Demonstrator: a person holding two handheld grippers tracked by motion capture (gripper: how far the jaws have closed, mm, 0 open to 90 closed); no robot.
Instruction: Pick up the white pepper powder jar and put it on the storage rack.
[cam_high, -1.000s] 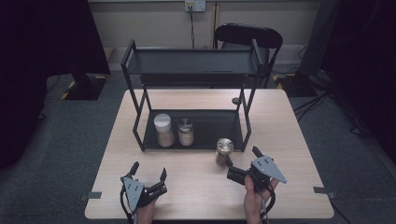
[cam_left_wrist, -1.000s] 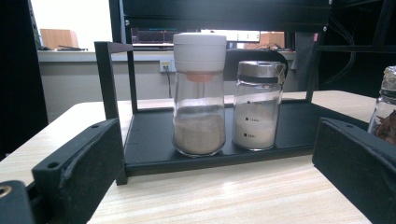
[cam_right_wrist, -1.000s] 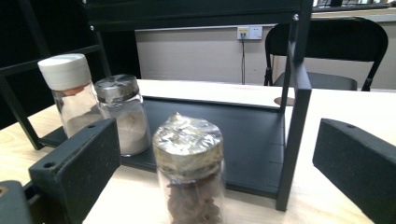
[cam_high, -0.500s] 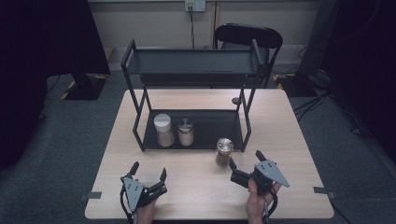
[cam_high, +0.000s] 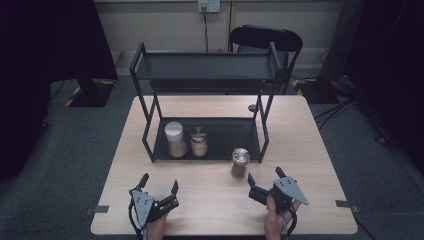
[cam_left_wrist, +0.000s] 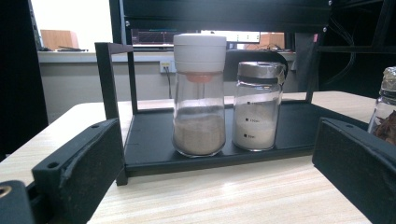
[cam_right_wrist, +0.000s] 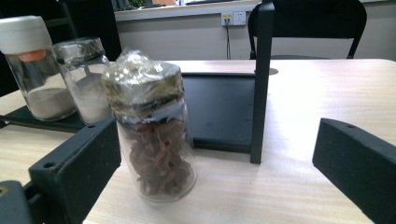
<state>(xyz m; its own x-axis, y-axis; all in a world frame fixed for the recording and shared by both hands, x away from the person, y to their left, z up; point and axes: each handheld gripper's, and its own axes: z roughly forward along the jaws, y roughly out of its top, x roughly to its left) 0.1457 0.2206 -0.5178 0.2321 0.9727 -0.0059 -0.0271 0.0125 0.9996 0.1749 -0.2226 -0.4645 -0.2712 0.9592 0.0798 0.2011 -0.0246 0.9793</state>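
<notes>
A black two-tier rack (cam_high: 207, 75) stands on the wooden table (cam_high: 300, 130). On its lower tray sit a white-capped jar (cam_high: 175, 139) (cam_left_wrist: 199, 95) of brownish powder and a metal-lidded jar (cam_high: 199, 141) (cam_left_wrist: 258, 105) of white grains. In front of the rack's right leg stands a wrapped-lid jar of star anise (cam_high: 240, 162) (cam_right_wrist: 153, 131). My right gripper (cam_high: 264, 179) (cam_right_wrist: 219, 172) is open just in front of that jar, not touching it. My left gripper (cam_high: 159, 183) (cam_left_wrist: 219, 172) is open near the front left edge, facing the two jars on the tray.
A dark chair (cam_high: 267, 40) stands behind the table. A small dark disc (cam_high: 252, 107) lies on the tabletop behind the rack's right side. Dark equipment and cables (cam_high: 340, 100) sit on the grey floor around the table.
My right gripper has drawn back from the star anise jar toward the front edge. The left gripper has stayed put.
</notes>
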